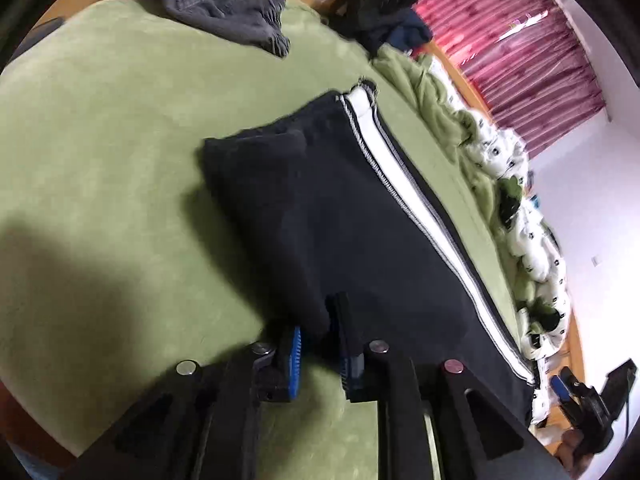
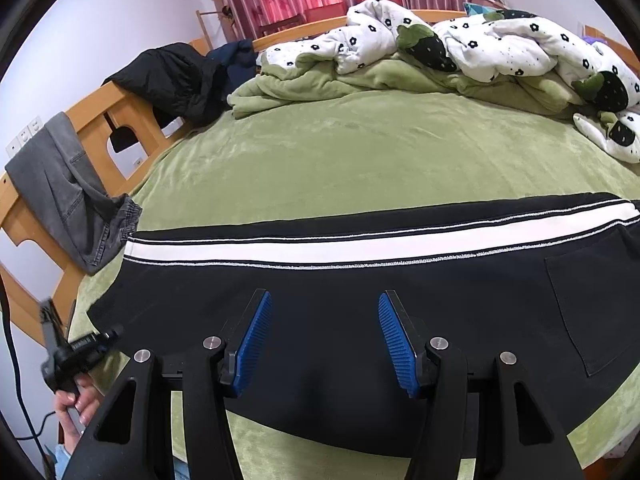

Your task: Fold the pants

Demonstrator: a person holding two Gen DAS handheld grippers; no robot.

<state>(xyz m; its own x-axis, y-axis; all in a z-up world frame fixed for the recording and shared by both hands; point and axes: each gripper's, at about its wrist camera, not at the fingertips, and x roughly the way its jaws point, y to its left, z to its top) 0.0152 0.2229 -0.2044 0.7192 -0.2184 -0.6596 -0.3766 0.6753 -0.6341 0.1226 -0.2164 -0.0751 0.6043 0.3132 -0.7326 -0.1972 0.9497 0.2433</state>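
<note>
Motion blur is smearing my left view, yet my left gripper [image 1: 318,338] is pinching an edge of the black knit pants with a white side stripe [image 1: 340,216] lying on the fuzzy green bed blanket [image 2: 340,148]. My right gripper [image 2: 325,340] is hovering over them, ribbed blue pads [image 2: 254,344] spread apart.

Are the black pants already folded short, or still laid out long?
Still long: the black pants stretch across the green bed, white stripe running unbroken.

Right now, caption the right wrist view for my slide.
Open right gripper poised over black striped pants laid flat on the green bed.
</note>
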